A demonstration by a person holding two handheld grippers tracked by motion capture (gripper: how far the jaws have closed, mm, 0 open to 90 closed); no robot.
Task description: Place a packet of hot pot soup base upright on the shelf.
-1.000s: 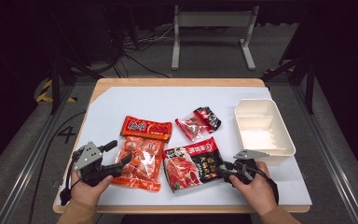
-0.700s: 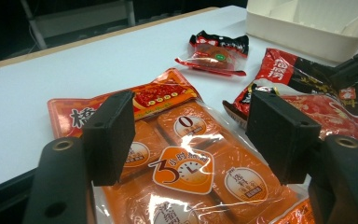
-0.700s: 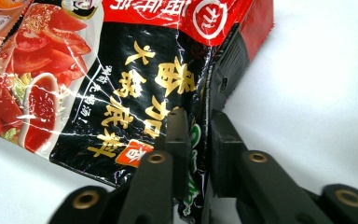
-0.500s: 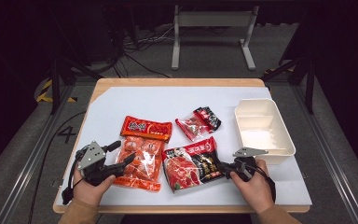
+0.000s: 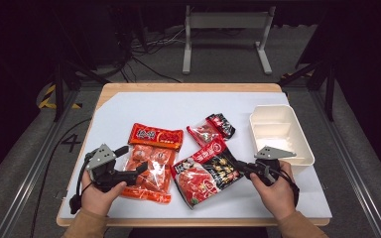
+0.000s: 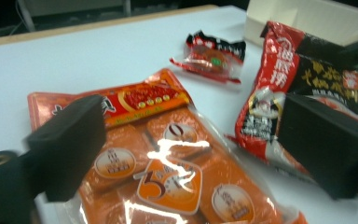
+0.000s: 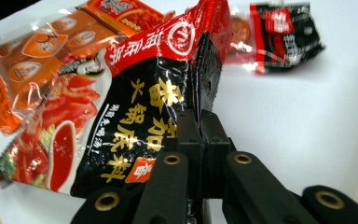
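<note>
On white tabletop [image 5: 144, 106], near front edge: right tool [image 5: 244, 167] pinching edge of shiny red-and-black packet [image 5: 206, 171] (crinkly plastic, flat, one side lifted off tabletop). Jaws just been closing, packet edge squeezed flat between them. Left tool [image 5: 135, 159] spread wide over glossy orange packet [image 5: 149, 168], jaws just been opening, pads not pressing it. Small red-and-black pouch [image 5: 212, 129] farther back. White boxy tray [image 5: 278, 134] at right, smooth walls.

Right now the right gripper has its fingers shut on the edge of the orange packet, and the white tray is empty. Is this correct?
Not quite. The right gripper is shut on the red-and-black soup base packet, as the right gripper view shows; the orange packet lies by the left gripper. The white tray is indeed empty.
</note>
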